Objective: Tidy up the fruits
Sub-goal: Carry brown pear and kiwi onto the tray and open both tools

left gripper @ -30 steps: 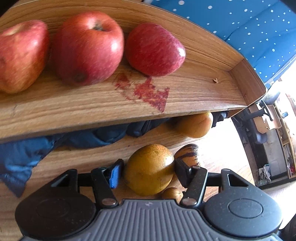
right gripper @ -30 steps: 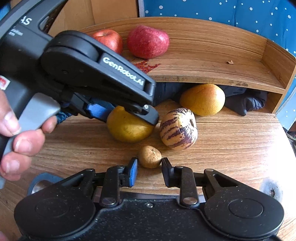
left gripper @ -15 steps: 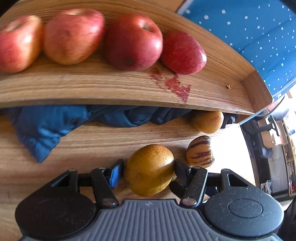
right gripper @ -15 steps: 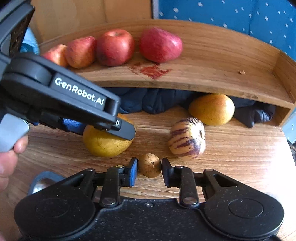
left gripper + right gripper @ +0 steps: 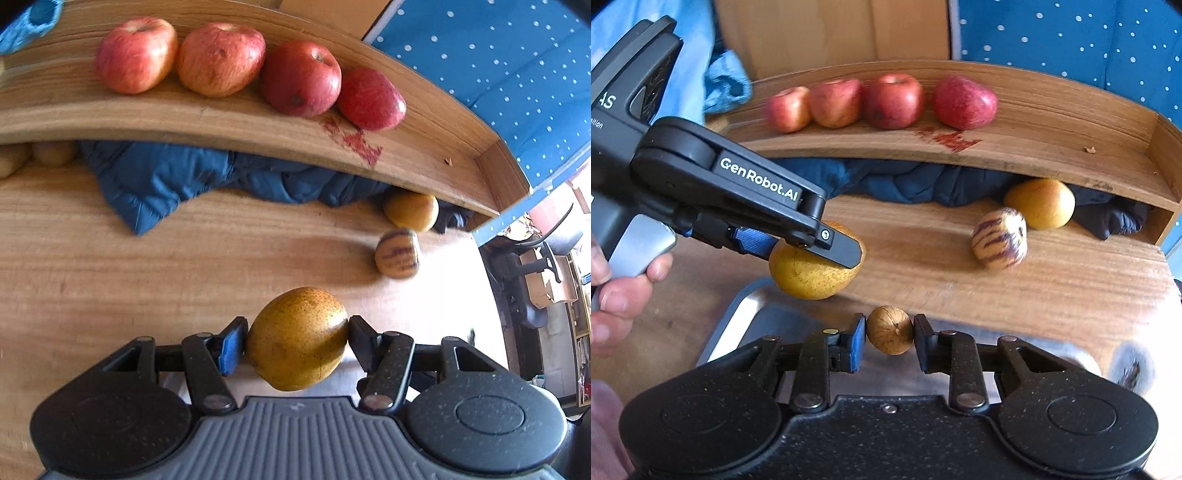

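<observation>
While four red apples (image 5: 255, 70) sit in a row on the raised wooden shelf (image 5: 424, 155), a crumpled blue cloth (image 5: 177, 177) is stuffed under it, spilling onto the tabletop (image 5: 110, 266). A second golden pear (image 5: 1039, 203) lies against that cloth beneath the shelf's right end, with a purple-striped pepino melon (image 5: 999, 238) just in front of it; neither touches a claw. A metal tray (image 5: 738, 321) lies at the near edge. The left claw (image 5: 297, 341) is spread moderately wide and clamps a speckled golden pear (image 5: 299, 338), lifted clear of the wood above the tray's far rim. The right claw (image 5: 889, 336) is drawn narrow, pinching a small brown round fruit (image 5: 889, 334) over the tray.
</observation>
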